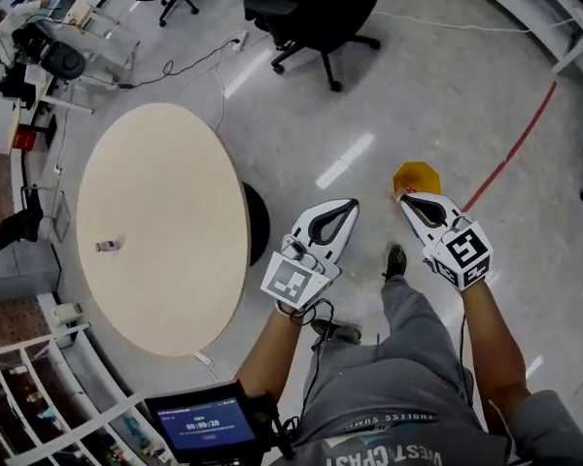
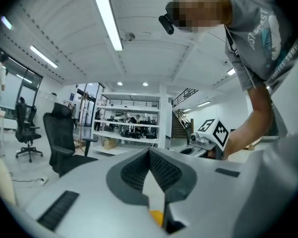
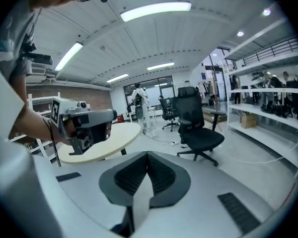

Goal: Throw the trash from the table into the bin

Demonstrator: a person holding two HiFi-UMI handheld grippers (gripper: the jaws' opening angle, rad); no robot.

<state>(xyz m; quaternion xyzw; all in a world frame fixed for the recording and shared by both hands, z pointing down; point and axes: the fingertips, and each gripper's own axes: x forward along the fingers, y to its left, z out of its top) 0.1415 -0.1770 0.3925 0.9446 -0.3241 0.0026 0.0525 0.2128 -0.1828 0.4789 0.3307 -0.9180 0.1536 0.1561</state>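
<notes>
A small piece of trash point(image 1: 108, 246) lies near the left edge of the round pale table point(image 1: 165, 192). Both grippers are held over the floor to the right of the table, well away from the trash. My left gripper point(image 1: 350, 205) is shut with nothing in it; in its own view the jaws point(image 2: 149, 151) meet at the tip. My right gripper point(image 1: 405, 198) is also shut and holds nothing, its jaws point(image 3: 148, 153) pressed together. An orange bin point(image 1: 415, 177) stands on the floor just beyond the right gripper's tip, partly hidden by it. A bit of orange point(image 2: 156, 216) shows below the left jaws.
A black office chair point(image 1: 321, 13) stands on the floor beyond the grippers. A red line point(image 1: 510, 153) runs across the floor at the right. Shelving point(image 1: 39, 396) and a small screen point(image 1: 206, 422) are at the lower left. The person's legs and shoes point(image 1: 395, 260) are below the grippers.
</notes>
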